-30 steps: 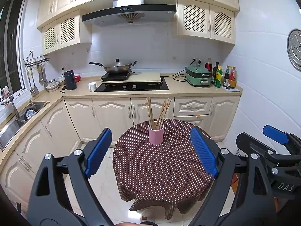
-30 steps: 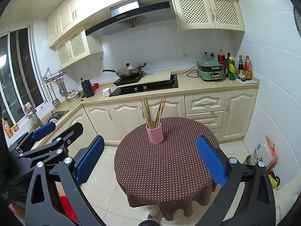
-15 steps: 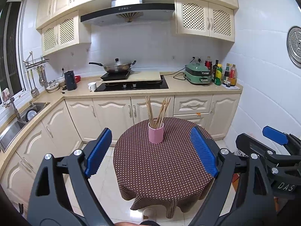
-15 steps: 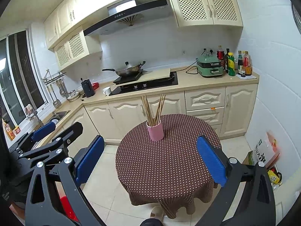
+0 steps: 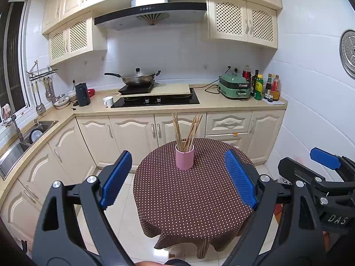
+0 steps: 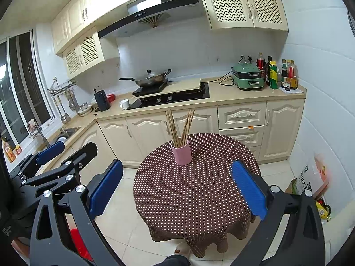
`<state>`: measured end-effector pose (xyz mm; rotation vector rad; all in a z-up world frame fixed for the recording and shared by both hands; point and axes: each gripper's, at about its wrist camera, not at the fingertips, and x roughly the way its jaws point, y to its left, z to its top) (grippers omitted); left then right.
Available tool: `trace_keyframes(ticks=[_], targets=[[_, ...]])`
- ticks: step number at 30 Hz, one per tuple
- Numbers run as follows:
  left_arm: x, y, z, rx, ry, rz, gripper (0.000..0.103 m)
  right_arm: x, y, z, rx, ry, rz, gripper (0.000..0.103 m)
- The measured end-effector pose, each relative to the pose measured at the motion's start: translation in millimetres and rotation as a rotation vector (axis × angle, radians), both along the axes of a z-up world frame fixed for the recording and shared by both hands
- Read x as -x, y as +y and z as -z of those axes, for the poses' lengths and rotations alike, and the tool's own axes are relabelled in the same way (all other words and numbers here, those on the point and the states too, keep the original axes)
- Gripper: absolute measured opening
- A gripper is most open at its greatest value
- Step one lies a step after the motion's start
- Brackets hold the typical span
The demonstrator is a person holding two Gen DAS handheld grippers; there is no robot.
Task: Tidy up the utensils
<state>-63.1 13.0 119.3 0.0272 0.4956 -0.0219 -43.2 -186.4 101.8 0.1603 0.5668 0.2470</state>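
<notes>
Both claws gape wide, holding nothing: left claw [image 5: 178, 181], right claw [image 6: 177, 187], its body lettered "DAS". Beyond, on the dotted surface [image 5: 190, 199], a pink cup [image 5: 184, 156] holds chopsticks [image 5: 187, 130] upright, toward the far edge.

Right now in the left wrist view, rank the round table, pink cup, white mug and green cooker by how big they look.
1. round table
2. green cooker
3. pink cup
4. white mug

Cooker and mug stand farther back, so true sizes stay unsure.

Cream cabinets [image 5: 133, 133]; white tiled walls [image 5: 310, 88]; pale floor tiles [image 5: 124, 217]; window [image 6: 26, 88] left.
</notes>
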Motion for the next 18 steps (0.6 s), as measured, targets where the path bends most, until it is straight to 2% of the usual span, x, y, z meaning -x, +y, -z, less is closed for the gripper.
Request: trace_keyframes(ticks=[7,18], targets=[[-4.8,3.3,3.2,0.018,0.018,0.006,0.085,1.1,3.4,-0.6,0.026,0.007,0.004,0.095],[-7.0,6.9,7.0,0.028,0.022,0.015,0.085,-0.2,2.9,2.5,0.014,0.024,-0.005,0.095]])
